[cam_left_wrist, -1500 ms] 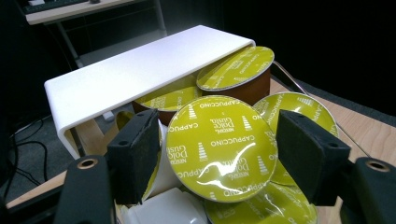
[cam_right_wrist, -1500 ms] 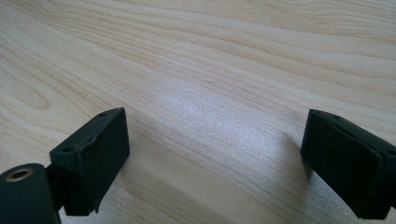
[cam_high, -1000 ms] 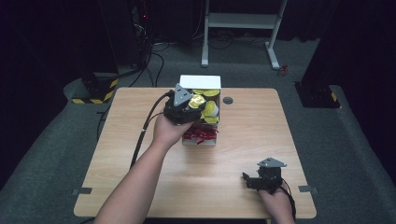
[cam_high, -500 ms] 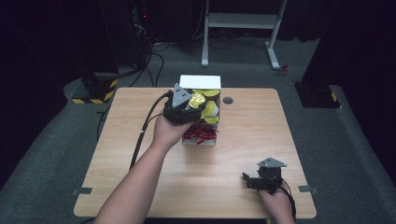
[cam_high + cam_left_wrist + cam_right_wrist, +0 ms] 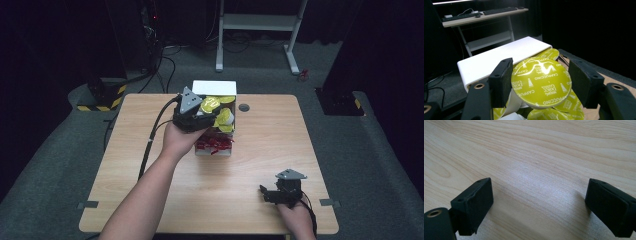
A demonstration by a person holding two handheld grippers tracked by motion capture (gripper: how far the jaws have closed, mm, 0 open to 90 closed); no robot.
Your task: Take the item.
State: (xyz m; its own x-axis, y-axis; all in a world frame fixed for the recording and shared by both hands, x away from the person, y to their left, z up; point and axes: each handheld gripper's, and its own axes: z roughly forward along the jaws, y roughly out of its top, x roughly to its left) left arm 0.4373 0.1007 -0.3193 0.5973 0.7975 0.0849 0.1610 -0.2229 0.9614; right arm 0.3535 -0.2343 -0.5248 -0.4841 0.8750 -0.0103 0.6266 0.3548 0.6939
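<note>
Yellow-lidded capsule [image 5: 541,82], tilted above box [image 5: 499,60]

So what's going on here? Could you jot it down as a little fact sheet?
Setting: wooden table in a dark room
Left gripper: jaws closed on a yellow capsule printed "Cappuccino"
Where: above a white box with more yellow capsules inside
Box front: red pattern
Right gripper: jaws open, nothing between them, low over bare wood near the table's front right
</note>
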